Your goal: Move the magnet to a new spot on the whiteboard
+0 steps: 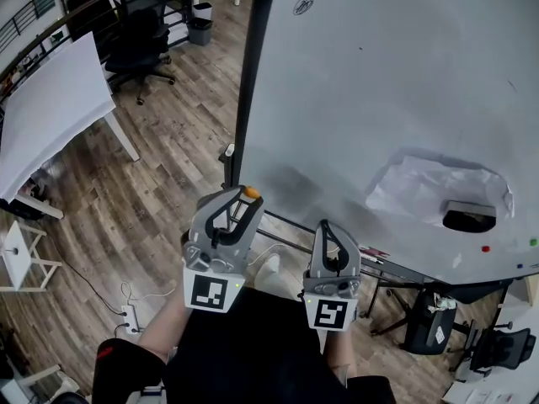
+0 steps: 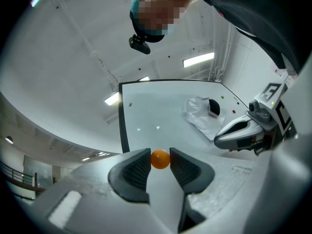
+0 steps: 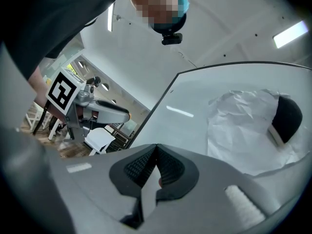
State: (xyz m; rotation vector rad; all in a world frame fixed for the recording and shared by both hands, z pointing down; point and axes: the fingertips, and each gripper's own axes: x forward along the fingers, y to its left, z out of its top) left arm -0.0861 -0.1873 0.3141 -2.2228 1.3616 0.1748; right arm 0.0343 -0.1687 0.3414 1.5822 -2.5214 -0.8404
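One small round orange magnet [image 2: 160, 159] is sitting clamped in the left gripper [image 1: 237, 192], lower left of the large white whiteboard [image 1: 379, 74]; the right gripper [image 3: 155, 149] is pressing its jaws together, empty.

- Whiteboard [image 1: 404, 82]: cut off at the top and right edges of your head view.
- Printed mark [image 1: 303, 6] near its top: too small to read.
- Black object [image 1: 468, 220] on crumpled sheet [image 1: 421, 183]: kind unclear.
- Red dot [image 1: 485, 248], green dot [image 1: 533, 242]: too small for you to identify.
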